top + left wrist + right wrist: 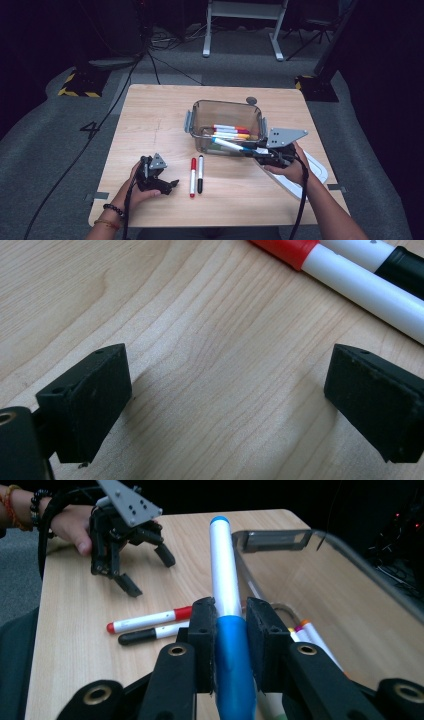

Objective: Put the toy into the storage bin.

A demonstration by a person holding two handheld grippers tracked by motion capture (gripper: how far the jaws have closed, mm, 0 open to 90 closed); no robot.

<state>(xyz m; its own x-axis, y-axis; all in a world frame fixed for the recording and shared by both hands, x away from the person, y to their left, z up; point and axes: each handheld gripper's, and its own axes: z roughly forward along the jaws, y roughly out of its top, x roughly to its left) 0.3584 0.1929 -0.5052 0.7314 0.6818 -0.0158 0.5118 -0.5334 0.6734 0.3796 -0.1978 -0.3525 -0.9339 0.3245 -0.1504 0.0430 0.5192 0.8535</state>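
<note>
Tongs on our right (231, 630) clamp a blue-capped white marker (226, 605) by its cap, the barrel poking over the near rim of the clear plastic bin (200, 112) of markers. We should tip it past the rim, lower, then release. Our left tongs (167, 184) rest wide open on the wooden table (150, 115) beside the red-capped marker (193, 177) and black-capped marker (200, 174).

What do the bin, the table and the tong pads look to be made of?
Bin: clear smoky plastic, glossy, since the markers show through its wall. Table: light wood or a wood-look laminate, matt, with visible grain lines. Pads on the right tongs: black, dull and slightly rough, probably rubber or foam; they are clamped on the blue marker.
</note>
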